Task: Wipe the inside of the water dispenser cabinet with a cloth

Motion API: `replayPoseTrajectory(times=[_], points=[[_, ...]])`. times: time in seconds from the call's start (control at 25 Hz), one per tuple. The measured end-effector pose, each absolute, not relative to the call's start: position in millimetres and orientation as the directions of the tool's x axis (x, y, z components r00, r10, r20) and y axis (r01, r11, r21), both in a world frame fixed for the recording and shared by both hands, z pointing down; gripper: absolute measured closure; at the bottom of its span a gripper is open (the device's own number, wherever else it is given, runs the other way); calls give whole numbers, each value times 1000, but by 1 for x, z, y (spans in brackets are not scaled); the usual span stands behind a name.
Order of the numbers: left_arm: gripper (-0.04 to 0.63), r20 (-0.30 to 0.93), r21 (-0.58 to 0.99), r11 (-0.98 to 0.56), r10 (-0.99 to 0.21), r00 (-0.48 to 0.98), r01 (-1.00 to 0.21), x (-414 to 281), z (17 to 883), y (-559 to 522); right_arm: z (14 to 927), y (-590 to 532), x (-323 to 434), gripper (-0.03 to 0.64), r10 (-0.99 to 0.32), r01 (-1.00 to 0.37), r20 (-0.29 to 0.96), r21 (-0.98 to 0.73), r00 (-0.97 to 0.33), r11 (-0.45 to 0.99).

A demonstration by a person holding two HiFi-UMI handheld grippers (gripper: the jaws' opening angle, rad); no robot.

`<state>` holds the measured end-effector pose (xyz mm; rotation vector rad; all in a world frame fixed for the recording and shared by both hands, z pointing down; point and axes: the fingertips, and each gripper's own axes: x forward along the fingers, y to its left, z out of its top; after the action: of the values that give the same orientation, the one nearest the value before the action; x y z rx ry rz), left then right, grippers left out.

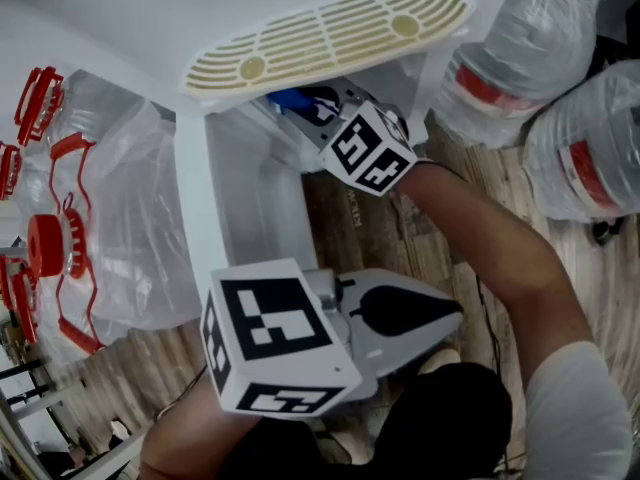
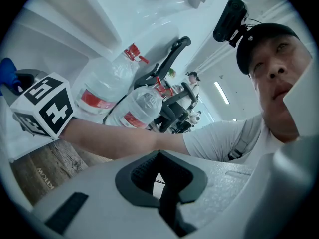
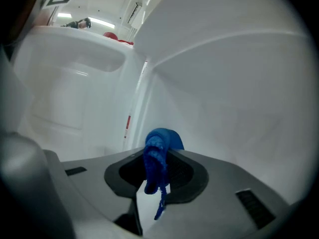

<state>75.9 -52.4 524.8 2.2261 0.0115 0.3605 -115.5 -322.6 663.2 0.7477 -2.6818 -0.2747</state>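
Observation:
The white water dispenser's cabinet (image 1: 240,183) stands open below its top. My right gripper (image 1: 322,108) reaches into the opening, its marker cube just outside. It is shut on a blue cloth (image 3: 158,151), which bunches up between the jaws close to the white inner wall (image 3: 224,93). A bit of the blue cloth (image 1: 290,100) shows in the head view, and the blue cloth (image 2: 7,71) also shows at the left edge of the left gripper view. My left gripper (image 1: 440,316) is held low outside the cabinet, near my lap. Its jaws (image 2: 159,156) are shut with nothing between them.
A slotted drip tray (image 1: 330,36) tops the dispenser. Large water bottles wrapped in plastic (image 1: 520,48) (image 1: 590,148) stand on the wooden floor (image 1: 400,233) to the right. More bottles with red caps and handles (image 1: 90,208) crowd the left side.

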Motion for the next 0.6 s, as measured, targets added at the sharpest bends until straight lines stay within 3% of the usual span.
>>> replayPoseTrajectory(times=[0.6], points=[[592,242,759,-641,115,964,-114,75,521,-55,670,-259,-114,532,-464,-422,264,204,-845,883]])
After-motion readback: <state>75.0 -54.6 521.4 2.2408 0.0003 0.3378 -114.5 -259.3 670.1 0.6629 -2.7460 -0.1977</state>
